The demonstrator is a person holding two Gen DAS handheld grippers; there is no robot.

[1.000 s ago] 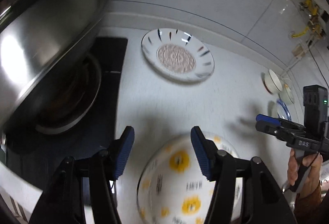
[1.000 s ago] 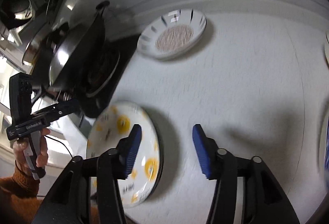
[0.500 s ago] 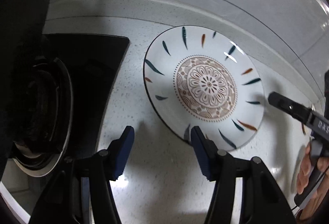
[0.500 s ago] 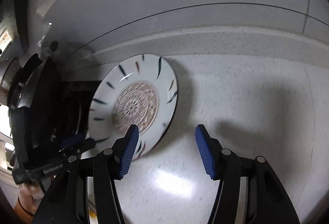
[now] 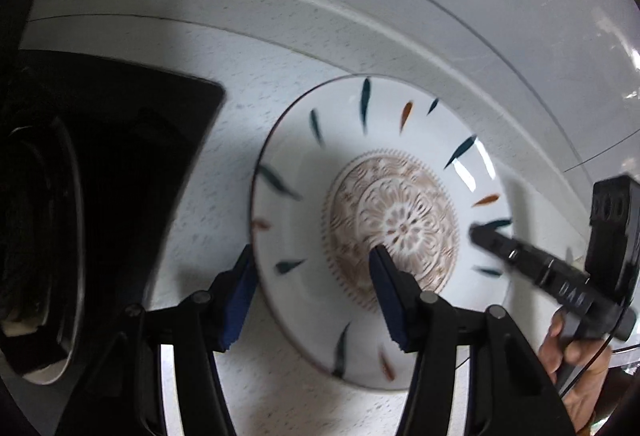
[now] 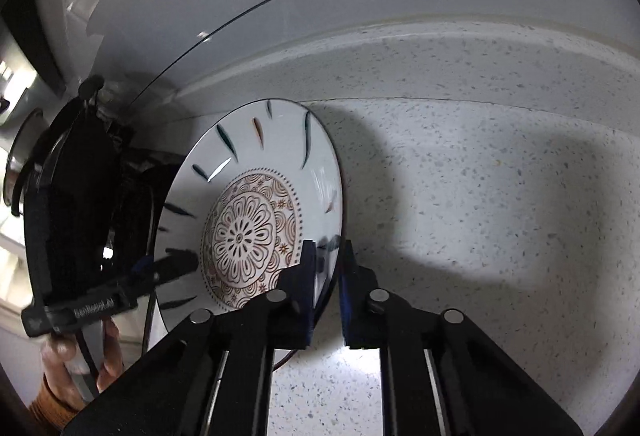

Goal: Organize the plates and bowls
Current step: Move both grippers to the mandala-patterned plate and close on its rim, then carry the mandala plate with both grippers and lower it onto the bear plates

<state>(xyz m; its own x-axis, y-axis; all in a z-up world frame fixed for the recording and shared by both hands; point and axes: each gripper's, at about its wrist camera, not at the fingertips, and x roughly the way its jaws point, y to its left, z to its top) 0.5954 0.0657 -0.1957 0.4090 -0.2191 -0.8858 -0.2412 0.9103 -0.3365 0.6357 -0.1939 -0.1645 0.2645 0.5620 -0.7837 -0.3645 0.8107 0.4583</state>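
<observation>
Clamping the plate (image 6: 256, 220) rim on the worktop (image 6: 480, 220) by the stove, your right fingers (image 6: 326, 256) have just closed while your left fingers (image 5: 312, 276) straddle its other edge open, so stacking is all ahead.

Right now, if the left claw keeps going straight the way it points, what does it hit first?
The patterned plate. The left claw straddles its near rim, pads not pressing, so straight on meets that rim, probably then the countertop beneath; depth is unclear.
</observation>
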